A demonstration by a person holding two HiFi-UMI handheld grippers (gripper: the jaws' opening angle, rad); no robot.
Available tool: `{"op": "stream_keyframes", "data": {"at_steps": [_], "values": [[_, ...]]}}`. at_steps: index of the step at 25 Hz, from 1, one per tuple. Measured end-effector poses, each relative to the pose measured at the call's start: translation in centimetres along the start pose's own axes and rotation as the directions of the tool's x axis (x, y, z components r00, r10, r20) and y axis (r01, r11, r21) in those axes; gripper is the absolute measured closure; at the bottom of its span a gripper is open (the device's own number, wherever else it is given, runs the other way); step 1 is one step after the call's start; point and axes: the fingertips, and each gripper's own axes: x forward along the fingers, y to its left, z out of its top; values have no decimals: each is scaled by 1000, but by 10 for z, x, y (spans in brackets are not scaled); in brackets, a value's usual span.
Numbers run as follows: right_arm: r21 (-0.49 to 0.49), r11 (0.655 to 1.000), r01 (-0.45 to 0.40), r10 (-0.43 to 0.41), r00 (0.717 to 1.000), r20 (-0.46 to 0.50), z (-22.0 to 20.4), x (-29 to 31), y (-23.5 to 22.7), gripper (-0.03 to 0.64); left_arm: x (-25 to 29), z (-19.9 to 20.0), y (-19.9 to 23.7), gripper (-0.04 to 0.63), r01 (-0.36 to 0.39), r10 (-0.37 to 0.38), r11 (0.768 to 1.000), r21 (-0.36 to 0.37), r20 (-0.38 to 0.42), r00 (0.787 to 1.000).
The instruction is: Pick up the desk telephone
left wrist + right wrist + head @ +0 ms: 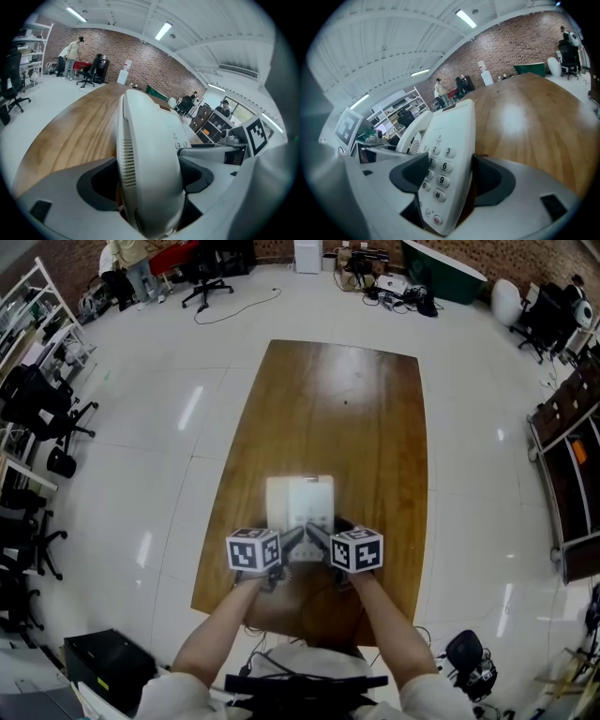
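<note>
From the head, the table (pixel 328 399) is looked down on steeply, from well above both tools. The left gripper (pixel 292 542) view is taken from just behind its jaws, facing along them, hard up against the desk telephone (pixel 150 154); the right gripper (pixel 321 540) view likewise. The desk telephone and table are shared by all three, the brick wall (pixel 154 65) by the gripper views.

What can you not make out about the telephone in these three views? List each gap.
Head view: near end of the telephone, hidden behind the left gripper and right gripper.
Left gripper view: most of the keypad, blocked by the handset.
Right gripper view: left-column keys, covered by a black pad.
</note>
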Motion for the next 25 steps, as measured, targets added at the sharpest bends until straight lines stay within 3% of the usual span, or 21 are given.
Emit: {"op": "stream_keyframes", "data": {"at_steps": [25], "values": [[-146,987,72,-42,979,198,32,-60,44,311,-60,36,-43,232,31,-50,993,111,170,984]]}}
